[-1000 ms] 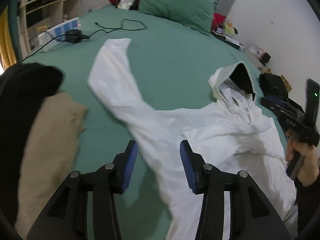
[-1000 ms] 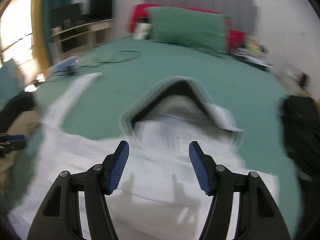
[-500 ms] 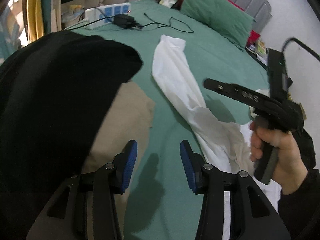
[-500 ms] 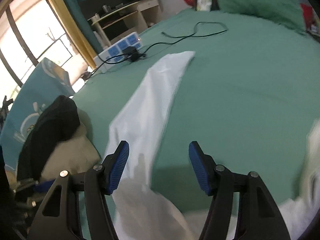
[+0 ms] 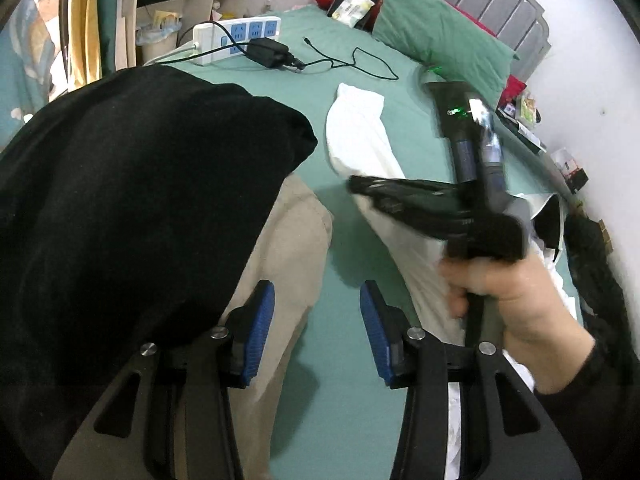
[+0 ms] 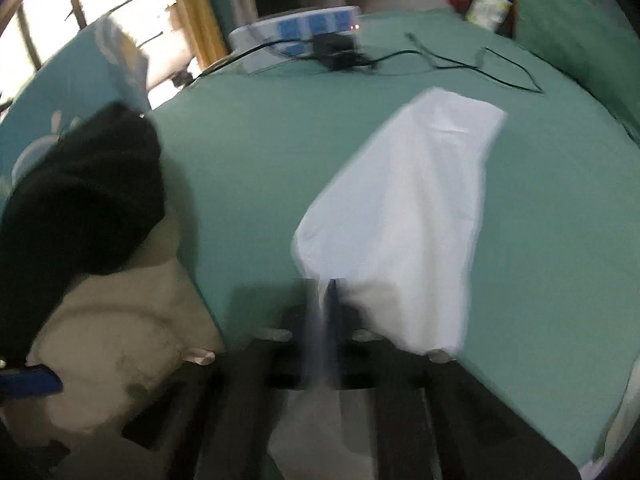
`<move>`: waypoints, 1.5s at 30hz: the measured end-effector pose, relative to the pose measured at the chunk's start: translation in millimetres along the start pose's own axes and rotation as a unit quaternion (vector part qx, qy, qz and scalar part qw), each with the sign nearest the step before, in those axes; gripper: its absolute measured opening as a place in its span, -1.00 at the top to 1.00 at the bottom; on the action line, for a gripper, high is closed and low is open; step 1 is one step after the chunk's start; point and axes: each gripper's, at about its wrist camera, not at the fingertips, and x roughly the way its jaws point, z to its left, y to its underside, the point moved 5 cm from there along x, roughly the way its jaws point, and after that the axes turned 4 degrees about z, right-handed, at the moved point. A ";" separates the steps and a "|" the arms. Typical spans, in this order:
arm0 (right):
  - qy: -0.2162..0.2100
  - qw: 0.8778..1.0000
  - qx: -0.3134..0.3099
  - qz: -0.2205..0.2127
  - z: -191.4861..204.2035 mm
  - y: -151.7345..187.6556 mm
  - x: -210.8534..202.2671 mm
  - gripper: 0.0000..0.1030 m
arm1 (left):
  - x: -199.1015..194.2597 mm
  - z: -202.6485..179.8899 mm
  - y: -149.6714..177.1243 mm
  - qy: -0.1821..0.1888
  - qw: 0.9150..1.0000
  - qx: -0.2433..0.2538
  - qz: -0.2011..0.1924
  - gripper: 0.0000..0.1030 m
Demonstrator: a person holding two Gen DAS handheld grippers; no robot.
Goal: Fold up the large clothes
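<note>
Right tool [image 6: 322, 304] pinching white sleeve [image 6: 412, 208]

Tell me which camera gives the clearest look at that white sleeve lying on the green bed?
The right wrist view: the white sleeve fills the middle of the picture, cuff to near end, though somewhat blurred. The left wrist view shows its cuff end sharply, but the right hand-held gripper crosses in front and hides the rest.

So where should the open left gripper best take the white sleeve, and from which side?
Probably at the cuff end of the white sleeve, coming from the near left: it lies flat and free on the green sheet, while the right gripper pinches nearer the shoulder.
</note>
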 end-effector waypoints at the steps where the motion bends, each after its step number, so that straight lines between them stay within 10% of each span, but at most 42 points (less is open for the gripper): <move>1: 0.011 1.000 0.005 -0.013 -6.3 2.9 -10.4 0.96 | 0.7 -1.3 -0.5 -0.004 1.000 0.002 0.000 0.09; 10: 0.039 0.991 0.030 -0.121 -56.3 77.3 -177.3 0.96 | 13.1 -26.4 4.1 0.009 1.000 0.011 0.016 0.09; 18: 0.098 0.976 0.191 -0.026 -136.3 229.9 -196.0 0.90 | 49.7 -84.3 25.3 0.048 0.995 0.043 0.075 0.09; 22: 0.116 0.959 0.257 -0.016 -156.3 272.1 -202.9 0.06 | 55.2 -116.8 37.7 0.053 0.991 0.085 0.084 0.09; 31: 0.126 0.986 0.075 -0.074 -109.3 154.9 -182.2 -0.02 | 73.2 -135.6 56.2 0.065 0.986 0.104 0.117 0.09; 39: 0.111 0.994 0.010 0.011 -93.9 119.5 -85.2 0.01 | 75.1 -110.5 35.2 0.059 0.990 0.061 0.109 0.09; 41: 0.098 0.995 0.017 0.012 -99.6 117.4 -77.7 0.94 | 79.4 -114.5 31.3 0.060 0.990 0.063 0.110 0.09; 45: 0.108 0.991 0.059 -0.055 -119.0 109.2 -117.7 0.93 | 91.9 -135.9 28.7 0.067 0.986 0.097 0.116 0.09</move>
